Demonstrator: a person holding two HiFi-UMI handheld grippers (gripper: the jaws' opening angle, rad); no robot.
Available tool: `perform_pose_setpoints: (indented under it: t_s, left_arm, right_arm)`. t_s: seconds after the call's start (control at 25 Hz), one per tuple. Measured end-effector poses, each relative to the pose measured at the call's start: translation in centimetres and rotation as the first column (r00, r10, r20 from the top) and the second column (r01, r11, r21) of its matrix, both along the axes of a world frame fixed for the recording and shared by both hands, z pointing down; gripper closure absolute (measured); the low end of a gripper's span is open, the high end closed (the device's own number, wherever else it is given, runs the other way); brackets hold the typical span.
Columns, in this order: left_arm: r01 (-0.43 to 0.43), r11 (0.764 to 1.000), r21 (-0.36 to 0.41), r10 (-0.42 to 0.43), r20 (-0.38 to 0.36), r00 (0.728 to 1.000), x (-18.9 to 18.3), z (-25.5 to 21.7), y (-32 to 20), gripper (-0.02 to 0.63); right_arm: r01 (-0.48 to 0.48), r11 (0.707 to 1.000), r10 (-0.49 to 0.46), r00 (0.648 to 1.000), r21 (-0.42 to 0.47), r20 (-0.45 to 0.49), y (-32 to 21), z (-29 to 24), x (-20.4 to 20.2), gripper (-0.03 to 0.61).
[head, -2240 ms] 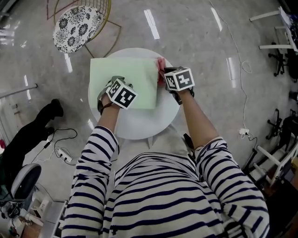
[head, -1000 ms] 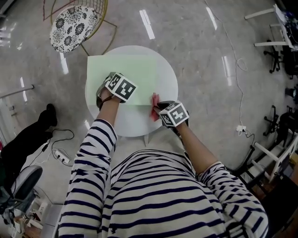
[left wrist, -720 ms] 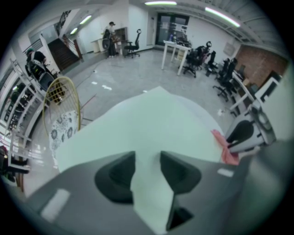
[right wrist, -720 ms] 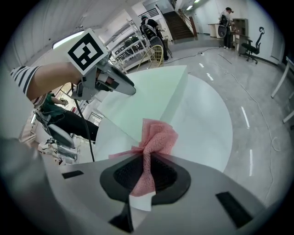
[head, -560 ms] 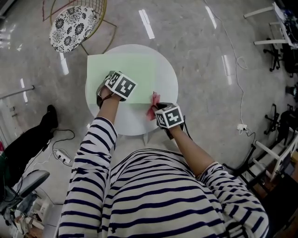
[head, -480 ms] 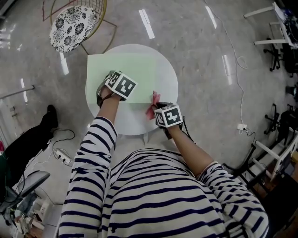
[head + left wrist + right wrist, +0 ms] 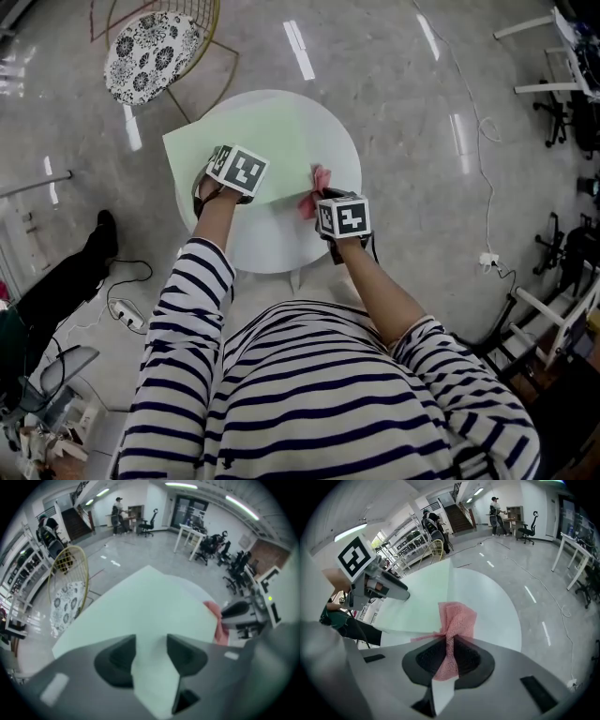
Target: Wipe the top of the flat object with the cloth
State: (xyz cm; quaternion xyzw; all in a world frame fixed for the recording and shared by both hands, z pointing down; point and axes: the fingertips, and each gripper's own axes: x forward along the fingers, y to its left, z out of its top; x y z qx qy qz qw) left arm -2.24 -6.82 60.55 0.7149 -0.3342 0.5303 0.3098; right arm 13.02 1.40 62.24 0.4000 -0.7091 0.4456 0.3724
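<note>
A: Green sheet (image 7: 272,141) has swung round on the white table (image 7: 281,246) in the last half second, and a corner now overhangs the rim. Left gripper (image 7: 151,657) has just been opening; its jaws stand apart over the sheet.
B: So it's not pinned (a wipe may drag it). Right gripper (image 7: 449,654)?
A: Clamped on the pink cloth (image 7: 457,616) at the sheet's right edge. Only its own view shows the pinch; the head view hides it.
</note>
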Motion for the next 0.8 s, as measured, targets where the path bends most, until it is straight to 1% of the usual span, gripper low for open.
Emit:
perform_pose_setpoints:
  t_s: [0.04,0.12,0.24,0.36,0.44,0.64,0.8]
  left_arm:
    - [-0.001,1.000,-0.011,0.001,-0.009,1.000,0.1,-0.1,0.3,0.385]
    - [-0.003,1.000,-0.030,0.002,-0.020,1.000,0.3,-0.1,0.8,0.356]
    - [0.023,0.997,-0.074,-0.027,-0.052,0.998,0.6,-0.2,1.7,0.351]
    - [0.054,0.990,-0.130,-0.066,-0.086,0.994,1.1,-0.4,2.8,0.351]
    - [0.051,0.987,-0.149,-0.069,-0.117,0.991,2.0,-0.4,3.6,0.353]
    - [0.049,0.988,-0.148,-0.073,-0.165,0.984,3.9,-0.4,4.8,0.354]
    - [0.121,0.981,-0.152,-0.151,-0.206,0.967,4.1,-0.5,4.6,0.354]
  right_arm:
    - [0.002,1.000,-0.001,1.000,0.015,-0.005,-1.1,0.0,0.2,0.529]
    - [0.008,0.999,-0.007,1.000,0.045,-0.022,-3.4,0.0,0.6,0.531]
    - [0.010,0.996,-0.005,0.999,0.094,-0.049,-7.2,0.0,1.2,0.532]
    - [0.010,0.991,-0.002,0.998,0.133,-0.056,-11.1,0.0,1.4,0.533]
    - [0.021,0.988,-0.013,0.998,0.152,-0.056,-13.3,-0.1,1.1,0.534]
    - [0.149,0.971,-0.135,0.987,0.185,-0.083,-16.2,-0.6,-0.3,0.535]
    - [0.193,0.967,-0.189,0.981,0.165,-0.041,-15.6,-0.8,-0.6,0.535]
